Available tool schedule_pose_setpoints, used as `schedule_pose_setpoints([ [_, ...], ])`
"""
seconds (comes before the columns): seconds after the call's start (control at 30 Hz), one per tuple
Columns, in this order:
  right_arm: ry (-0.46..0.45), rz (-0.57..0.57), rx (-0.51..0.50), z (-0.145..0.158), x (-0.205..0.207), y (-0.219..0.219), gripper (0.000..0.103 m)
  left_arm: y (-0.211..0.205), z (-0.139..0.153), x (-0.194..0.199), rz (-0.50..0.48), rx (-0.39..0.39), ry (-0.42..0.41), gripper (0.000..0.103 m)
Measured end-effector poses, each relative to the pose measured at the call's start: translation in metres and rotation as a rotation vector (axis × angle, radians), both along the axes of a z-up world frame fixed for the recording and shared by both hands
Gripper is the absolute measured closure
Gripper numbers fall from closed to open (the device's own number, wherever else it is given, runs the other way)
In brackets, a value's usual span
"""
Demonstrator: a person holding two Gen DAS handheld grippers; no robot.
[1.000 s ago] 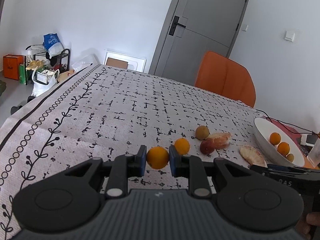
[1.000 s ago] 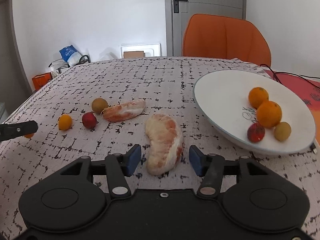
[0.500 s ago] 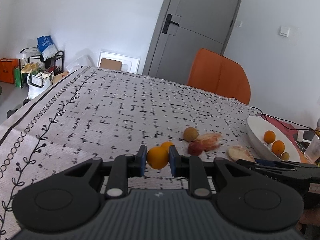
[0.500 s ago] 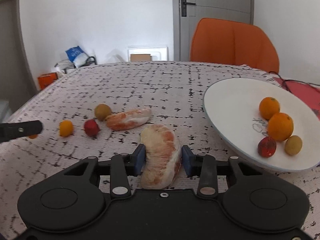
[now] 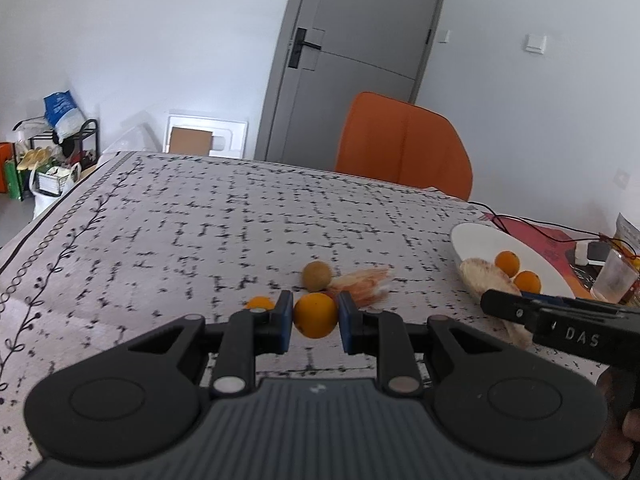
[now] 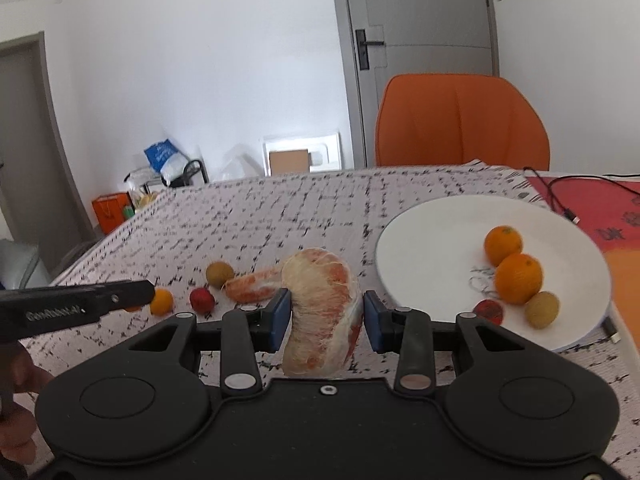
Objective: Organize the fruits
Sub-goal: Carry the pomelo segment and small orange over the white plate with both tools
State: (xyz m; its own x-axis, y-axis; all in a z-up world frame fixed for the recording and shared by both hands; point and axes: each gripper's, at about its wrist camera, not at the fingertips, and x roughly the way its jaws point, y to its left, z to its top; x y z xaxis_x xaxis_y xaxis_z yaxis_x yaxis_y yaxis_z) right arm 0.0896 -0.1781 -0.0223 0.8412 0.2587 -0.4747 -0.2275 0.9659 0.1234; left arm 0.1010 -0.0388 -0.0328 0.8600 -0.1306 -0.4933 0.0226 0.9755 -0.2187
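Oranges first, left wrist view: my left jaws (image 5: 315, 316) are clenched on a small orange (image 5: 315, 315), lifted off the bench (image 5: 200, 220). Beyond it lie another orange (image 5: 260, 303), a brown fruit (image 5: 316, 276) and a peeled segment (image 5: 366, 280); a red fruit is mostly hidden behind my catch. The plate (image 5: 476, 236) sits at the bench's right edge. A round fruit pinched on so little pad could, I think, roll out if I swing fast.

Right wrist view: my right jaws (image 6: 323, 314) grasp a pomelo piece (image 6: 322, 312), raised, just beside the plate's (image 6: 432, 248) near rim. It is soft; too hard a squeeze may tear it, and its drooping end could catch the rim. Its lower end is cut off behind the jaws' body.
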Motion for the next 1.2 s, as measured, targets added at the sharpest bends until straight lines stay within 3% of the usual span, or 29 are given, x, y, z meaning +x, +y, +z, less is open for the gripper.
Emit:
schedule_pose_setpoints([
  [0.43, -0.053, -0.065, 0.052, 0.011, -0.007, -0.04, 0.066, -0.041, 0.014, 0.011, -0.079, 0.044, -0.037, 0.081],
  [1.2, -0.053, -0.22, 0.113, -0.004, 0.007, -0.126, 0.066, -0.11, 0.014, 0.051, -0.179, 0.105, -0.024, 0.081],
])
